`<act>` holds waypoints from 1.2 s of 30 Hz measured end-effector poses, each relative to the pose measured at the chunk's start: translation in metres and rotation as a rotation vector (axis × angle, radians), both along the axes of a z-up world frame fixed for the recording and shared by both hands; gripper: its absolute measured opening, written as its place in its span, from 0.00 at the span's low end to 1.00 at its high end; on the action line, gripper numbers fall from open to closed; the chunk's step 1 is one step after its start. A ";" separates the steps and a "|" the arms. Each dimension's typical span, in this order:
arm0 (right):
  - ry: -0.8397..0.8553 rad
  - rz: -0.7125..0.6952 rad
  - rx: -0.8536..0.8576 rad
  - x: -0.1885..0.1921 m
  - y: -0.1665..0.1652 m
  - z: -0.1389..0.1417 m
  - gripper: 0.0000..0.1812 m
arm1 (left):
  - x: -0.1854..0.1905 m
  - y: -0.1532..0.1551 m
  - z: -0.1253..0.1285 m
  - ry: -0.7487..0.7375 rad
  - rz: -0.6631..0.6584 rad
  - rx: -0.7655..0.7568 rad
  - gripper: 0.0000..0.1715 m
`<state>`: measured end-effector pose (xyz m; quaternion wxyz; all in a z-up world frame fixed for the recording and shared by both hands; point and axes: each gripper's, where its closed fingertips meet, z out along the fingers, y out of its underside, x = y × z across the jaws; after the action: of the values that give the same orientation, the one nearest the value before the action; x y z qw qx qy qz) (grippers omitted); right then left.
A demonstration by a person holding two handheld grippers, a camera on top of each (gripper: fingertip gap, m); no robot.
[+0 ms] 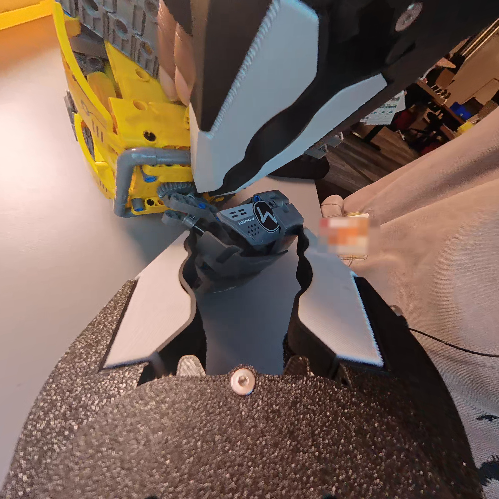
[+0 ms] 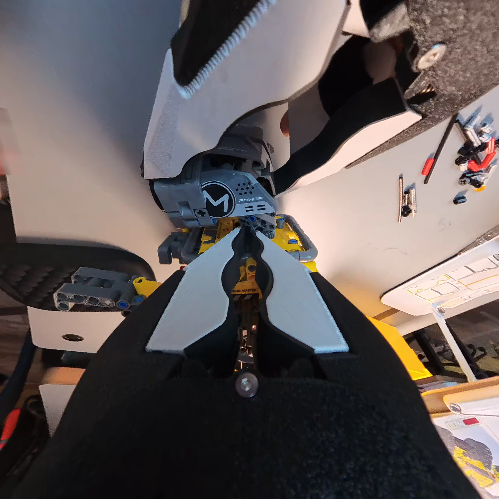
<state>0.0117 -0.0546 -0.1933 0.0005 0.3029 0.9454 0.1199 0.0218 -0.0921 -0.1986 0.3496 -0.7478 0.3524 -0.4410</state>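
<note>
A yellow and grey brick-built model (image 1: 129, 127) lies on the white table (image 1: 40, 243). My left gripper (image 1: 245, 243) is shut on a dark grey brick module (image 1: 251, 224) with a round logo, its pads against the module's two sides. The module is held at the model's grey gear and beams (image 1: 186, 199). My right gripper (image 2: 248, 232) comes over the yellow model (image 2: 286, 240), nearly closed on a thin dark part at that joint. In the right wrist view the left gripper (image 2: 210, 162) reaches in from above around the module (image 2: 216, 197). The right gripper (image 1: 210, 189) shows from above in the left wrist view.
Loose small parts (image 2: 475, 159), a metal axle (image 2: 400, 198) and a black rod (image 2: 440, 154) lie on the table to the right. An instruction booklet (image 2: 459, 283) lies near the table edge. A grey beam assembly (image 2: 91, 294) sticks out of the model. A person's beige clothing (image 1: 432, 270) is close by. About 4 cm separates my left fingertips from my right.
</note>
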 end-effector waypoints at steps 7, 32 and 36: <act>0.049 -0.060 -0.082 -0.004 0.000 0.022 0.01 | -0.005 -0.004 0.011 -0.073 -0.050 0.018 0.44; 0.029 -0.191 -0.246 -0.011 0.004 0.066 0.01 | -0.020 -0.002 0.044 -0.301 -0.138 -0.006 0.42; 0.119 -0.157 -0.203 -0.020 0.014 0.115 0.01 | -0.014 -0.008 0.023 -0.186 -0.138 -0.037 0.42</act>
<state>-0.0088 -0.0410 -0.0785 -0.0155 0.3812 0.9244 0.0051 0.0079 -0.0998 -0.1759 0.3358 -0.6839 0.3609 -0.5379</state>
